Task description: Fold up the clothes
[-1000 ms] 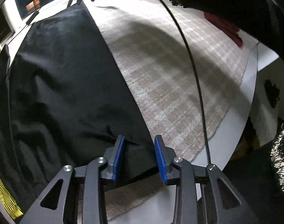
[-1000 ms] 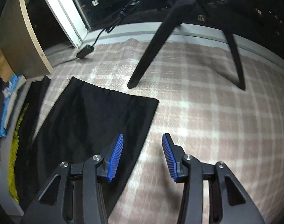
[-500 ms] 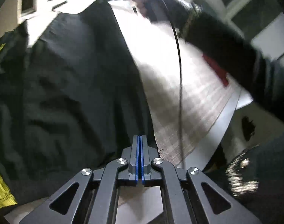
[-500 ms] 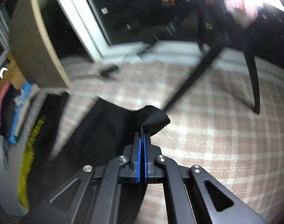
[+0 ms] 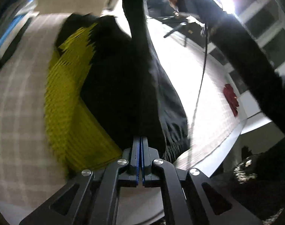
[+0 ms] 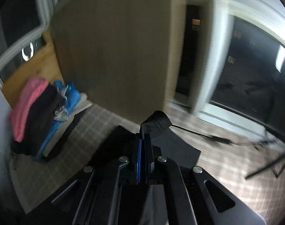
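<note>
**Both tools grip the black garment, which is lifted off the cloth**

Left tool (image 5: 139,157) has its blue pads pressed together on the gathered hem of the black garment (image 5: 123,86). From this tool the fabric runs forward and upward, and a yellow ribbed part of it (image 5: 67,108) hangs to the tool's left. Right tool (image 6: 143,161) is also closed, with a black corner of the same garment (image 6: 159,121) standing up just ahead of its pads; the rest of the fabric drops down in front of and below this tool. Far ahead of the left tool, a hand in a dark sleeve (image 5: 245,56) holds the other end up.

The garment is therefore stretched in the air between the two tools, above the checked cloth of the worktop (image 5: 14,112), and it does not lie flat or folded at this moment. Both views are blurred, so I cannot tell how many folds are already in it. To the left of the right tool, a pile of clothes (image 6: 41,116) in pink, black and blue stands near the wall. My judgement: this piece is in the middle of handling, and laying it down with its edges together is what remains.
</note>
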A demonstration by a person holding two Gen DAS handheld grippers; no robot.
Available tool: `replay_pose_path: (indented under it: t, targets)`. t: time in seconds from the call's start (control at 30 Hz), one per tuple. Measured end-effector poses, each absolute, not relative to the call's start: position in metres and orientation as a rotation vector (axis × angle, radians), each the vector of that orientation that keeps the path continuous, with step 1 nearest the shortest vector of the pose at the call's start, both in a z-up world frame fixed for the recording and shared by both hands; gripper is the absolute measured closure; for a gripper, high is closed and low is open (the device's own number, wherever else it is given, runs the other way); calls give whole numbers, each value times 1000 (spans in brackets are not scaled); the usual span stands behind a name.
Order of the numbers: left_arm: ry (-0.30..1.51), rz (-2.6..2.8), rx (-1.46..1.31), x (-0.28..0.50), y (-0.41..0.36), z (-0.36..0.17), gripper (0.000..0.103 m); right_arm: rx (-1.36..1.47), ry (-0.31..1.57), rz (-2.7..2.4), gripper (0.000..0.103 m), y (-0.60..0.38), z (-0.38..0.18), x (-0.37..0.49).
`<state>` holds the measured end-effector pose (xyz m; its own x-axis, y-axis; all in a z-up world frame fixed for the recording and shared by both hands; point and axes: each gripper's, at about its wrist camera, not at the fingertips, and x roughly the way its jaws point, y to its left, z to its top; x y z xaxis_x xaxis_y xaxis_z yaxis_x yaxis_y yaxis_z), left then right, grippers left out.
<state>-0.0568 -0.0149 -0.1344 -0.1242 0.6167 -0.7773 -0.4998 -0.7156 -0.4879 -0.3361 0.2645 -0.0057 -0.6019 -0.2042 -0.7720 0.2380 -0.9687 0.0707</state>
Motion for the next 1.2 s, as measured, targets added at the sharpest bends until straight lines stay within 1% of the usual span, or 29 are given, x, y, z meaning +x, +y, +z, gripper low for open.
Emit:
replay_pose_path:
  t: [0.07,0.2,0.3,0.53,0.57,0.63,0.67,0.7,0.73,0.77,0.8,0.83,0.87,0.9,0.97,1.0,1.1,1.17,1.2]
  targets:
    - [-148,1914,-1430,-60,-35,-148,102,1294,119,-2575,100,223,-24,-353]
    - [-160,1893,-1442,-63,-61,-157,102,1394,194,-2517,101,170,-65,-374]
    - [-170,1883,-1433,-64,-75,-159,103,1449,240,-2507,101,149,-87,-383]
    - [-221,1852,-1447,-69,-99,-168,103,1581,244,-2432,100,131,-126,-397]
    - [-224,1843,-1454,-52,-87,-167,103,1603,277,-2412,97,126,-129,-396]
    - [-220,1843,-1457,-50,-90,-163,103,1627,351,-2397,95,122,-127,-388]
    - [-218,1843,-1459,-49,-92,-161,103,1602,363,-2393,91,122,-119,-380]
    - [-204,1841,-1464,-50,-91,-160,103,1566,366,-2399,84,126,-105,-369]
    - [-188,1839,-1470,-51,-89,-160,98,1534,359,-2414,79,132,-90,-356]
    - [-178,1838,-1477,-58,-80,-163,93,1502,344,-2428,68,139,-75,-343]
    - [-168,1832,-1478,-59,-78,-160,84,1474,305,-2437,58,149,-60,-327]
    - [-160,1825,-1480,-59,-73,-158,74,1453,248,-2446,54,163,-46,-307]
    - [-152,1817,-1482,-60,-69,-155,70,1439,191,-2452,48,177,-34,-286]
    - [-142,1808,-1486,-61,-64,-152,66,1443,133,-2455,45,194,-29,-262]
    - [-116,1793,-1498,-63,-58,-152,65,1483,40,-2458,44,226,-30,-209]
    - [-122,1782,-1520,-65,-54,-155,64,1523,25,-2467,44,237,-38,-187]
    - [-133,1753,-1580,-72,-44,-163,64,1662,-26,-2497,44,272,-69,-113]
    - [-128,1743,-1594,-77,-36,-167,64,1744,-113,-2492,44,290,-93,-76]
    - [-114,1749,-1612,-79,-32,-170,65,1768,-177,-2473,44,296,-104,-63]
